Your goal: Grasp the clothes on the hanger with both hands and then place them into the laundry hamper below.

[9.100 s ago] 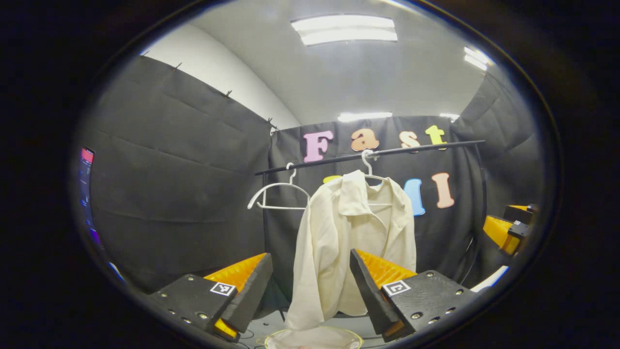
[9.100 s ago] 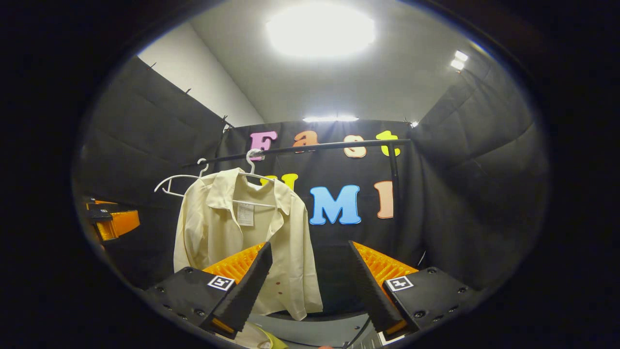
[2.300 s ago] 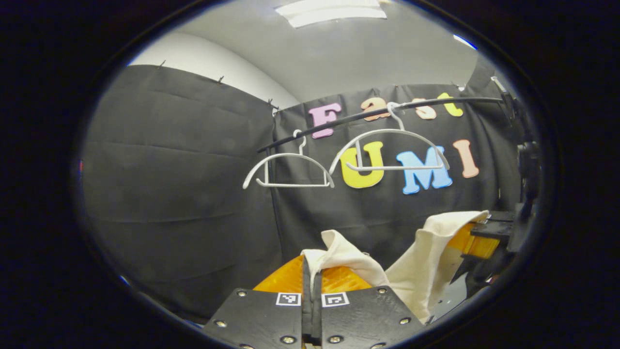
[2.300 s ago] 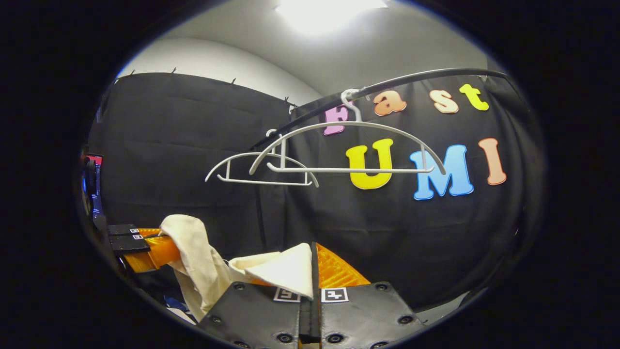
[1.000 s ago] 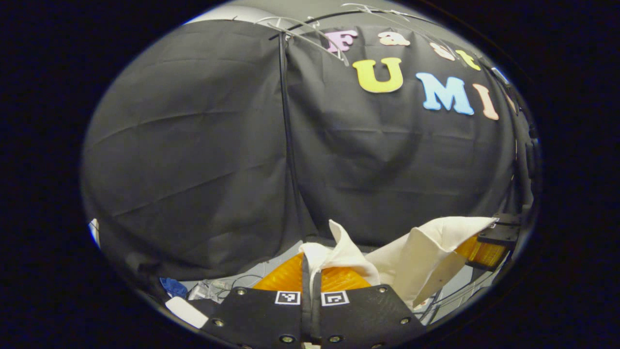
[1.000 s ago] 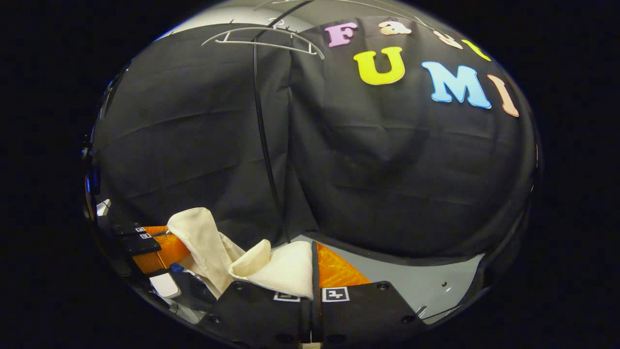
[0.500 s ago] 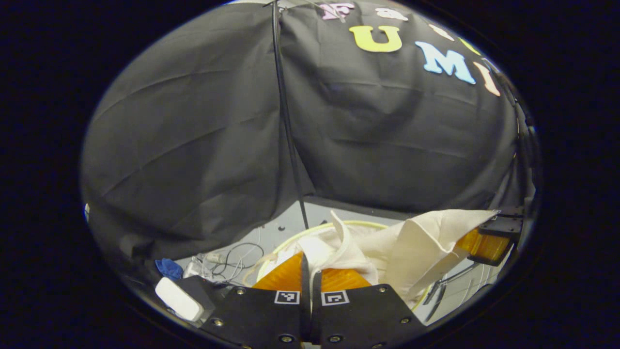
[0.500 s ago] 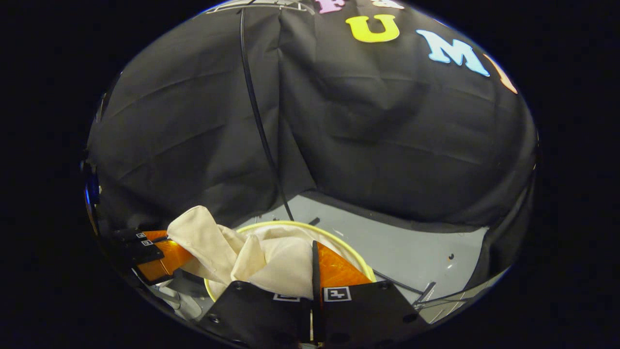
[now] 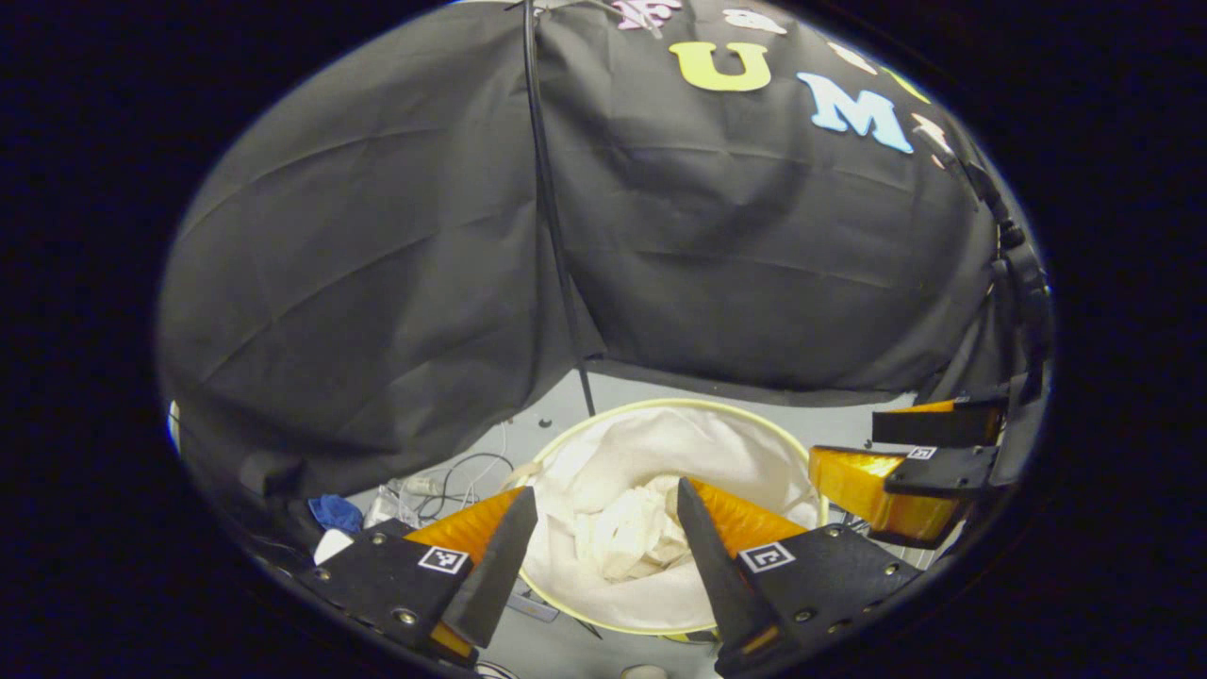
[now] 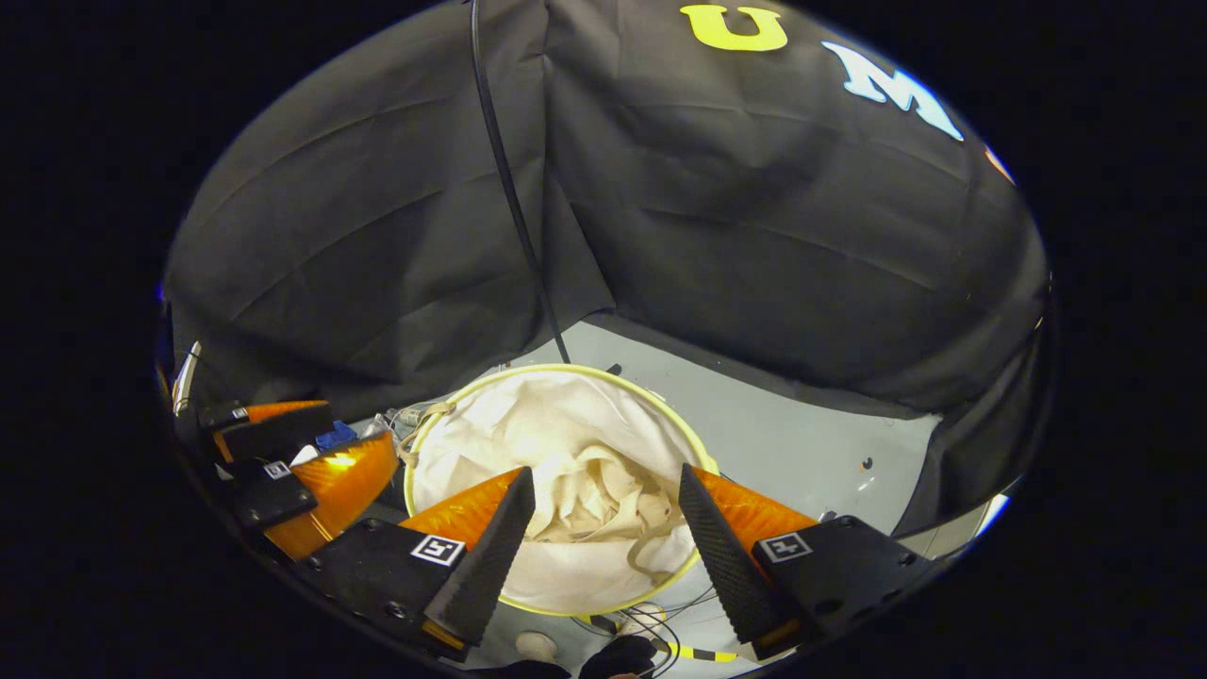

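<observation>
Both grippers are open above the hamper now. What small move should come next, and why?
Probably lift both grippers straight up and away. The shirt lies crumpled inside the hamper, and the left gripper and right gripper are open with nothing between their fingers, so the placing looks done.

The right gripper [image 10: 603,528] hangs above a round laundry hamper with a pale yellow rim and white fabric lining [image 10: 651,396], its two fingers spread wide apart with nothing between them. Inside the hamper lies a crumpled cream shirt [image 10: 594,505], bunched near the middle of the lining. The hamper stands on a grey floor [image 10: 792,443] at the foot of the black cloth wall. A thin black pole [image 10: 514,217] rises from just behind the rim. At the left edge the left gripper [image 10: 273,453] sits beside the hamper, fingers parted. Loose cables [image 10: 660,618] trail on the floor just below the rim.
</observation>
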